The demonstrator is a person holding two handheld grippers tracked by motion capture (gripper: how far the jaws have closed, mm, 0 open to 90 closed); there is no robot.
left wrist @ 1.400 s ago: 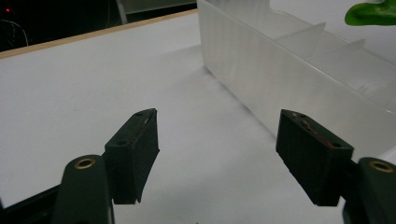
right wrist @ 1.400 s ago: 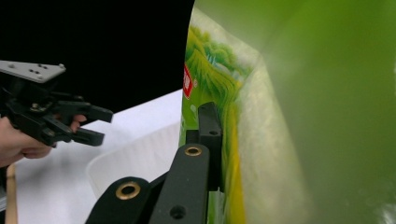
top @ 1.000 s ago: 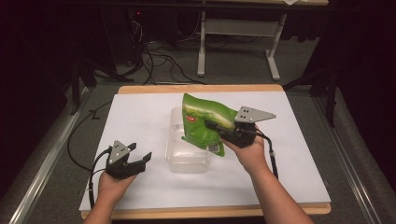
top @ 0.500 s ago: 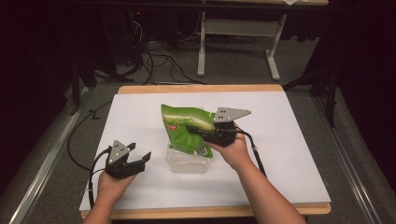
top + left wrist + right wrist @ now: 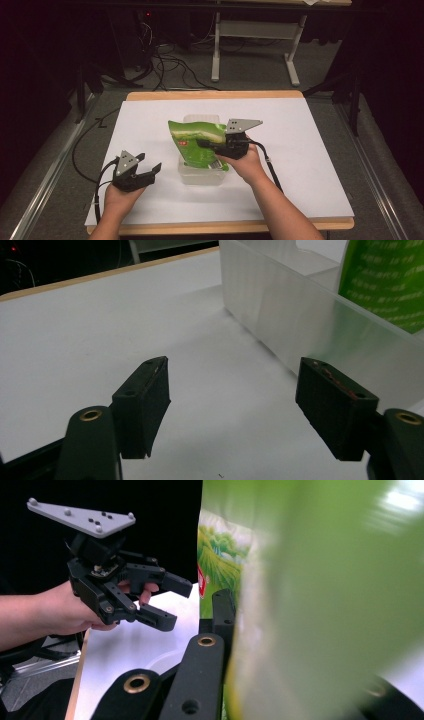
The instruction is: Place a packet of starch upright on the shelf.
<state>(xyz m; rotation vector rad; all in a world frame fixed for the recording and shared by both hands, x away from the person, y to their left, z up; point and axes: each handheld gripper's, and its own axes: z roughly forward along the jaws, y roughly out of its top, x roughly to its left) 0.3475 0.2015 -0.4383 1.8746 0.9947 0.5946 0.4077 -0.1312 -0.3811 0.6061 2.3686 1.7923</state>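
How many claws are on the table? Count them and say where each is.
2. The left claw rests open on the white sheet, left of the clear bin. The right claw is shut on the green bag above the bin.

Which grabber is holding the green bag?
The right gripper has its jaws clamped on the green bag, over the clear plastic box. The left gripper is open with nothing between its jaws, resting beside the box.
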